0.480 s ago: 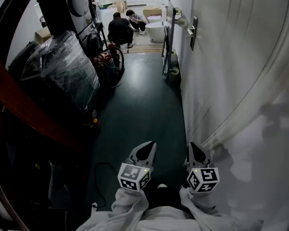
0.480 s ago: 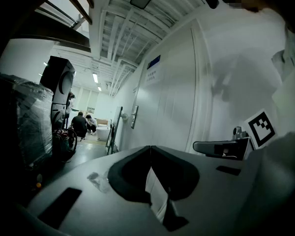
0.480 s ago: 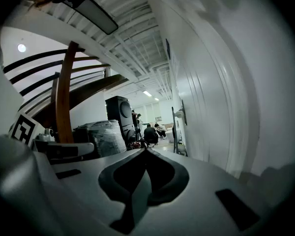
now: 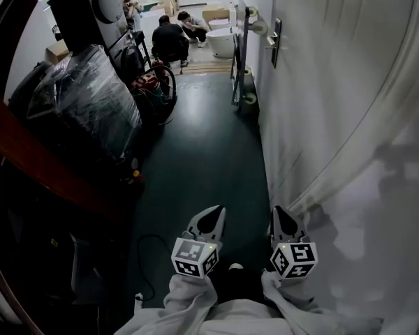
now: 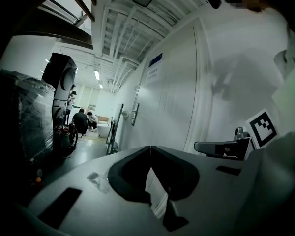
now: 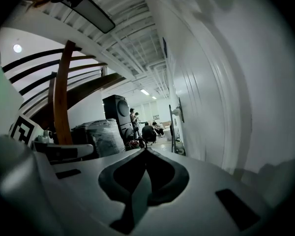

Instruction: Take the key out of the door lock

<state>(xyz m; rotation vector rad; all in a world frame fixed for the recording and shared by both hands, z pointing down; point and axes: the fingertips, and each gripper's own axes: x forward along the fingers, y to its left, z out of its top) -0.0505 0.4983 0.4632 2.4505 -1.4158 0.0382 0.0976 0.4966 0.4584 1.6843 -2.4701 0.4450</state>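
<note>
The left hand-held gripper (image 4: 211,215) and right hand-held gripper (image 4: 281,215) are both fully closed and empty. The door lock (image 4: 275,42) is far ahead on the right; the key is too small to see. It seems best to approach first, then open one gripper.

No legible text, blue sign (image 5: 155,59) on the wall (image 5: 179,87) perhaps lettered, too small to read

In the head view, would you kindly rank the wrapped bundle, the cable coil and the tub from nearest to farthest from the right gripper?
From the right gripper:
1. wrapped bundle, on the left side, nearest.
2. cable coil, just past the bundle, nearer the middle.
3. tub, at the far end, right of centre.
</note>
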